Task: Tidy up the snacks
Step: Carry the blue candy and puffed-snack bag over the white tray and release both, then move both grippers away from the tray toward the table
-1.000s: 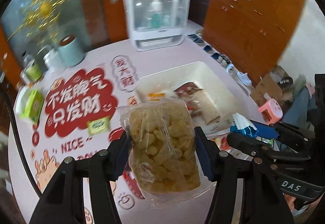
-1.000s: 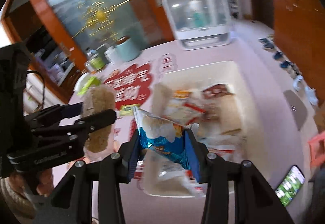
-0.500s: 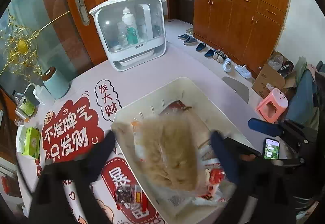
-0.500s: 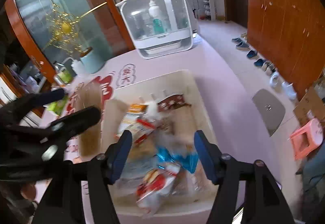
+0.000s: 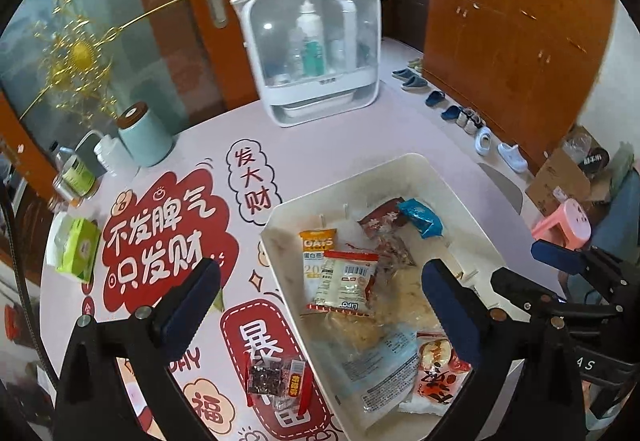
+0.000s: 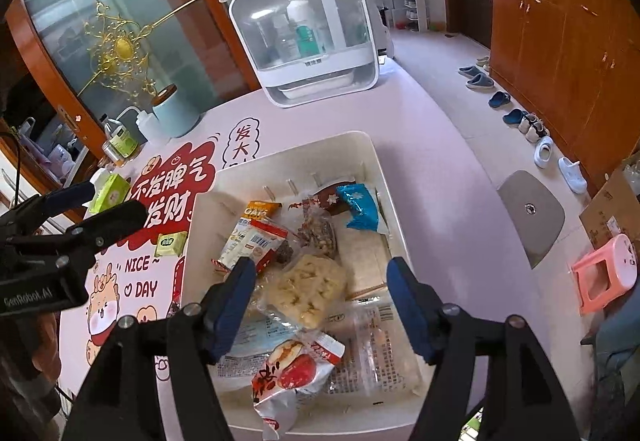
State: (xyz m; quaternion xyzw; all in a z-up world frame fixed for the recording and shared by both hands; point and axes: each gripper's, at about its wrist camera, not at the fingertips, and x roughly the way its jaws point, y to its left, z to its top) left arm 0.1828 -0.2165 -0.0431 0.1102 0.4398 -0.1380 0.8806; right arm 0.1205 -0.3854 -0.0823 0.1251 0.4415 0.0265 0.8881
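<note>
My left gripper point(image 5: 320, 301) and right gripper point(image 6: 320, 293) hang released, jaws just opened, above the snack-filled white bin point(image 6: 372, 153); a dark packet point(image 5: 276, 381) lies outside, lower centre.

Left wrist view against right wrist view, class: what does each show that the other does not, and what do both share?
Only the left wrist view shows the small dark snack packet lying on the table outside the bin. Only the right shows the small yellow-green sachet on the mat. Both share the white bin of snacks, the blue packet, the clear cabinet, and open, empty claws.
</note>
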